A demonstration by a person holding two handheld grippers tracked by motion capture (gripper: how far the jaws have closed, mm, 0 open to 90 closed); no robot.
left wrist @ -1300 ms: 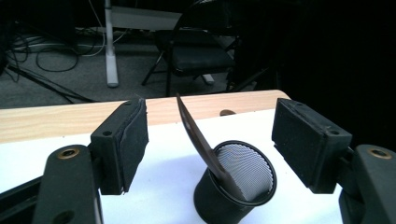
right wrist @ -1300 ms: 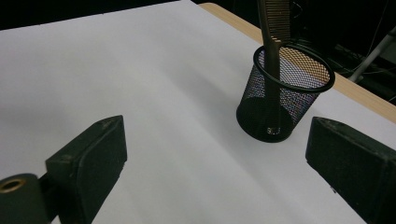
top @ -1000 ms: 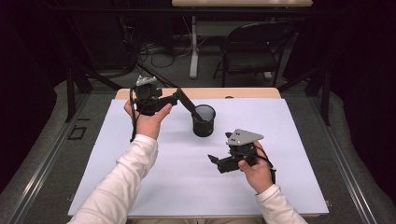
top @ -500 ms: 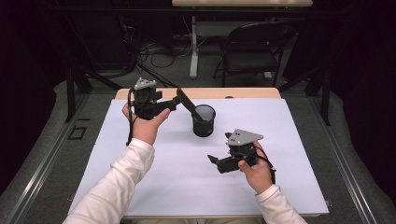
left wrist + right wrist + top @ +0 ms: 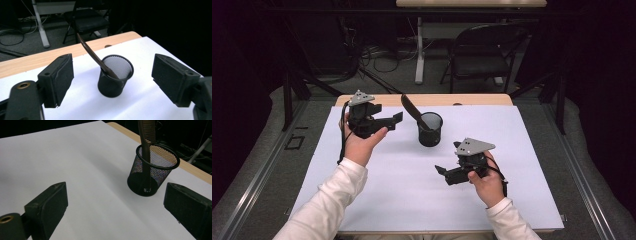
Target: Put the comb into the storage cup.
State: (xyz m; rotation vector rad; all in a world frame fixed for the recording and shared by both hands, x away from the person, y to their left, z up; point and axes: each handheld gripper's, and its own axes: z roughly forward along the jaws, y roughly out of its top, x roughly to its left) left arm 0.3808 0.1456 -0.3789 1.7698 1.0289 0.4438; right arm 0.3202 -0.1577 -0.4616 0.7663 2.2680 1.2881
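The brown plastic comb (image 5: 413, 111) was left leaning in the black wire-mesh cup (image 5: 430, 129); the left gripper (image 5: 395, 119), jaws just opened and empty, was judged due for withdrawal leftward, the right gripper (image 5: 440, 170) released.

No writing, label, brand mark, number or sign can be read anywhere in these pictures. The white sheet (image 5: 412, 180) covering the tabletop is blank, the black mesh cup (image 5: 430, 129) at the centre of the high view carries no lettering, and the dark comb (image 5: 146, 135) standing in it at the upper right of the right gripper view bears no legible mark. The grey plates on top of the hand-held grippers show small holes, no characters. The dark background at the top of the frame is too dim to make out any text.
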